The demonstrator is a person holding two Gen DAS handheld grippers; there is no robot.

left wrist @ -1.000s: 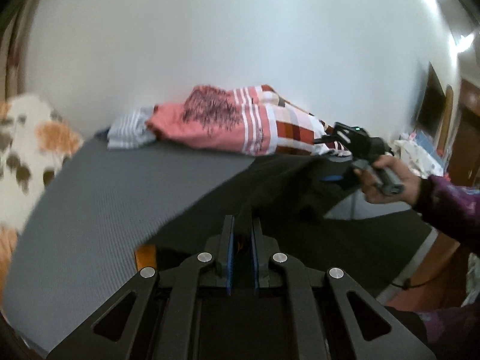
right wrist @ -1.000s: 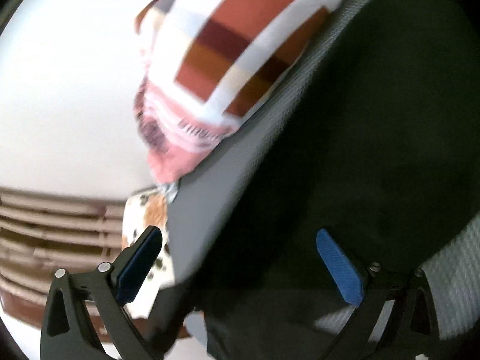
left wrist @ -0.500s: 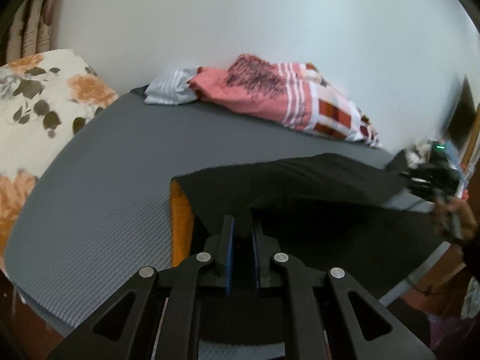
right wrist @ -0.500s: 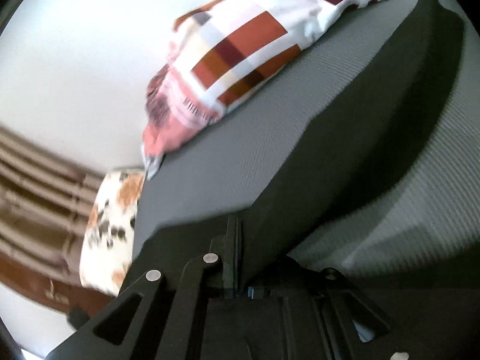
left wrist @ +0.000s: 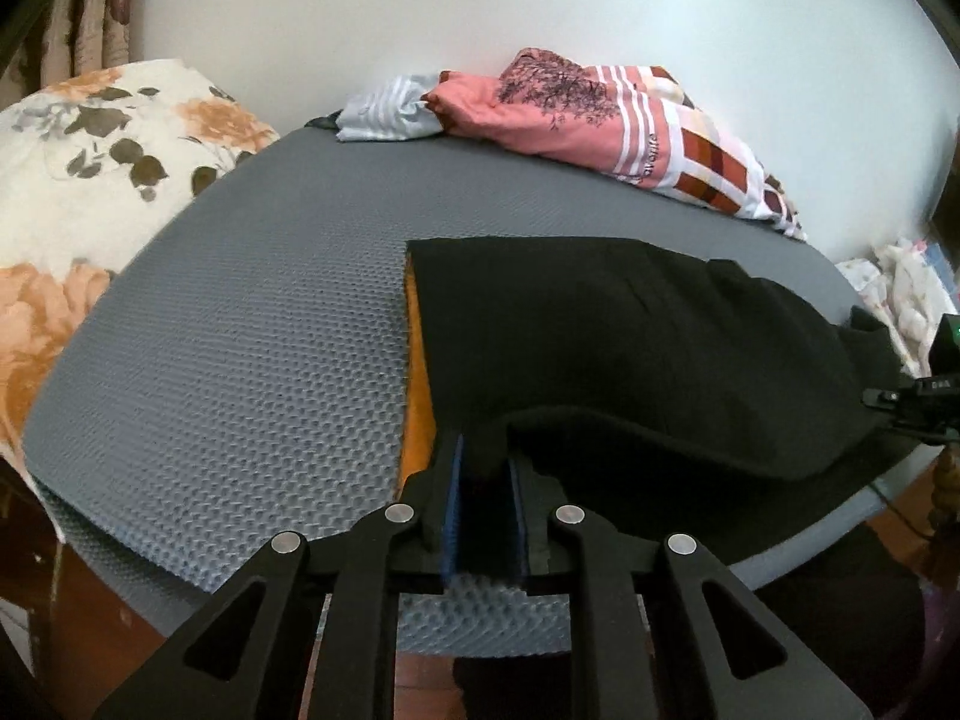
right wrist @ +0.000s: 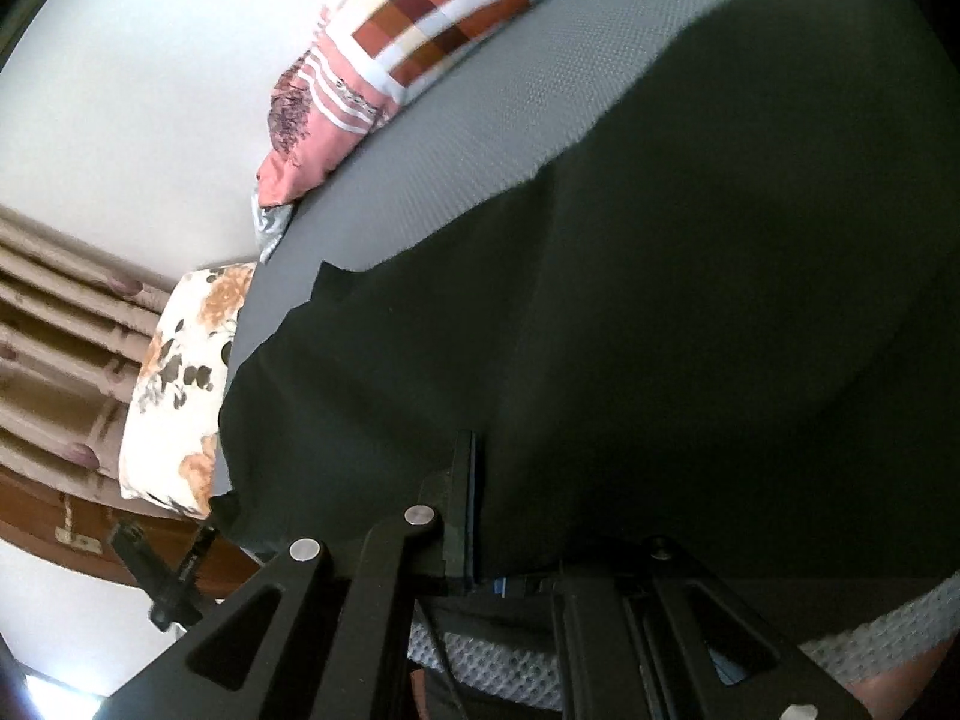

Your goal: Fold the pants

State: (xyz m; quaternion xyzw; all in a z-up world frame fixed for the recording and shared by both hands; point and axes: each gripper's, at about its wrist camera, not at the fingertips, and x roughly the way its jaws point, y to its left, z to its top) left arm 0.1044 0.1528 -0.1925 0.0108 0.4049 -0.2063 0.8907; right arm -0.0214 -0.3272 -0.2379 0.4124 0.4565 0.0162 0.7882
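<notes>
Across the grey mat (left wrist: 240,360), the black pants (left wrist: 630,330) are now lying spread instead of bunched, the left gripper (left wrist: 483,468) just easing its pinch on one end, the right gripper (right wrist: 474,516) clamping the other, readying a fold.

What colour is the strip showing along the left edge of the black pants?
Orange strip beside the black pants; the left wrist view shows it best.

Left gripper (left wrist: 485,480) pinching, jaws just easing apart, right gripper (right wrist: 480,516) apparently clamped, both angled downward.
</notes>
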